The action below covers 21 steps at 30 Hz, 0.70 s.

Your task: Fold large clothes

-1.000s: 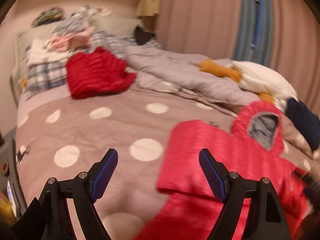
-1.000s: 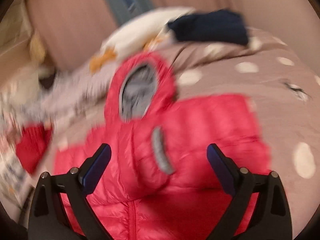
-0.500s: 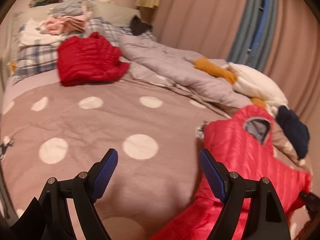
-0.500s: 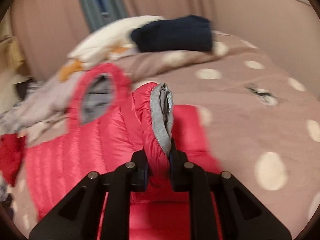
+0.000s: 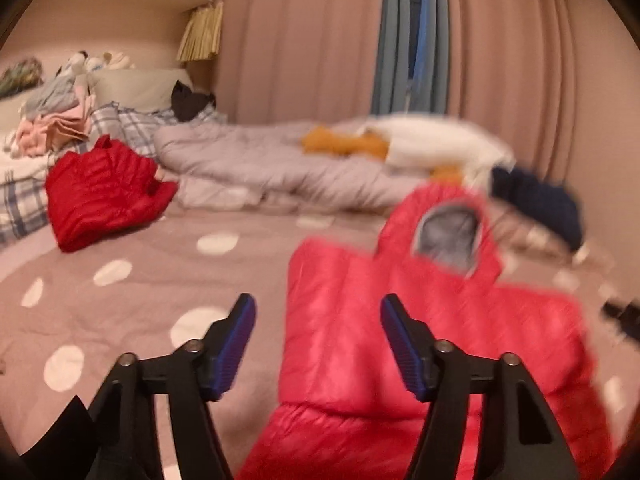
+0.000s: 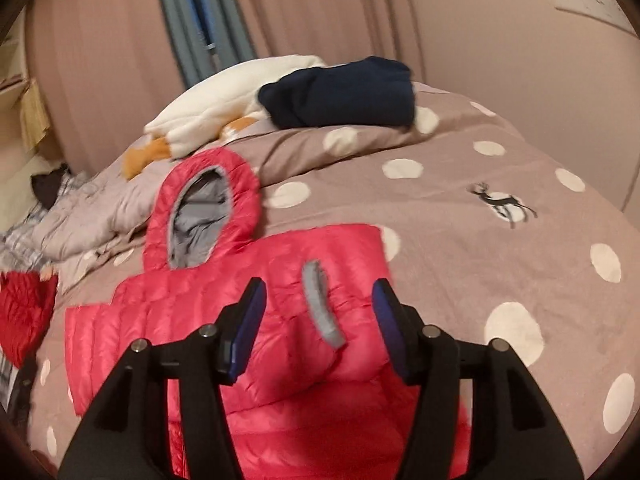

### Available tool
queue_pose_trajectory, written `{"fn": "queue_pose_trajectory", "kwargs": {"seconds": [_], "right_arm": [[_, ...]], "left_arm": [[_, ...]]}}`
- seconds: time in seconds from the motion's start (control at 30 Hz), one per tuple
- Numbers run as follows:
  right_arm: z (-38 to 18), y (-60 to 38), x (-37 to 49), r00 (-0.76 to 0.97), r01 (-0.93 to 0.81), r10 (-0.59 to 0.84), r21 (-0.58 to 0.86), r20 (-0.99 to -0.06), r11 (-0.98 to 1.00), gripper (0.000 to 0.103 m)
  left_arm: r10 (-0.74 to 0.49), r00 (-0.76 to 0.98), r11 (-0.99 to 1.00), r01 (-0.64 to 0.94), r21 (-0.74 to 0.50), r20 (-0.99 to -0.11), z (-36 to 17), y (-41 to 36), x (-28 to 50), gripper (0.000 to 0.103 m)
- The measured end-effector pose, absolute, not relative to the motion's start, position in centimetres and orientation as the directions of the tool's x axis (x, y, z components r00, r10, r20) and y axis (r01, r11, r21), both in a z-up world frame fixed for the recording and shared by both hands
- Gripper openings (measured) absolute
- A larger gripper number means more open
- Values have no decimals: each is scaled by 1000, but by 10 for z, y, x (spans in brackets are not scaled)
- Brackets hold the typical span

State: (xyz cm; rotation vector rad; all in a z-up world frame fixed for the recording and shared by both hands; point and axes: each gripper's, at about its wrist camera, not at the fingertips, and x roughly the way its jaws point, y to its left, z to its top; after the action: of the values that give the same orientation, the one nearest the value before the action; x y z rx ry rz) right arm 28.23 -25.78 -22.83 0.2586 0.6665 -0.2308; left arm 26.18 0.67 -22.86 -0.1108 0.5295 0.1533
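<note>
A pink-red hooded puffer jacket lies front up on the dotted bedspread, hood with grey lining pointing away. In the right wrist view the jacket has its right sleeve folded across the chest, grey cuff on top. My left gripper is open and empty above the jacket's left edge. My right gripper is open and empty, the cuff lying between its fingers below.
A folded dark red jacket lies at the left, by a plaid pillow and clothes pile. A grey duvet, white garment and navy garment lie behind. Curtains close the back.
My right gripper held the sleeve cuff half a second ago; it has opened and let the sleeve lie across the chest. My left gripper has swung right, over the jacket's edge.
</note>
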Motion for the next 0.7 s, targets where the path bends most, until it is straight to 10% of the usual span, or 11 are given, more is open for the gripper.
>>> {"fn": "queue_pose_trajectory", "kwargs": {"seconds": [0.23, 0.7], "right_arm": [[-312, -263, 312, 659, 310, -135, 103, -740, 945, 56], [-316, -252, 317, 662, 312, -200, 23, -722, 950, 61]], "left_arm": [[-76, 647, 964, -147, -222, -758, -311, 20, 309, 67], [-33, 669, 967, -166, -192, -743, -309, 19, 302, 72]]}}
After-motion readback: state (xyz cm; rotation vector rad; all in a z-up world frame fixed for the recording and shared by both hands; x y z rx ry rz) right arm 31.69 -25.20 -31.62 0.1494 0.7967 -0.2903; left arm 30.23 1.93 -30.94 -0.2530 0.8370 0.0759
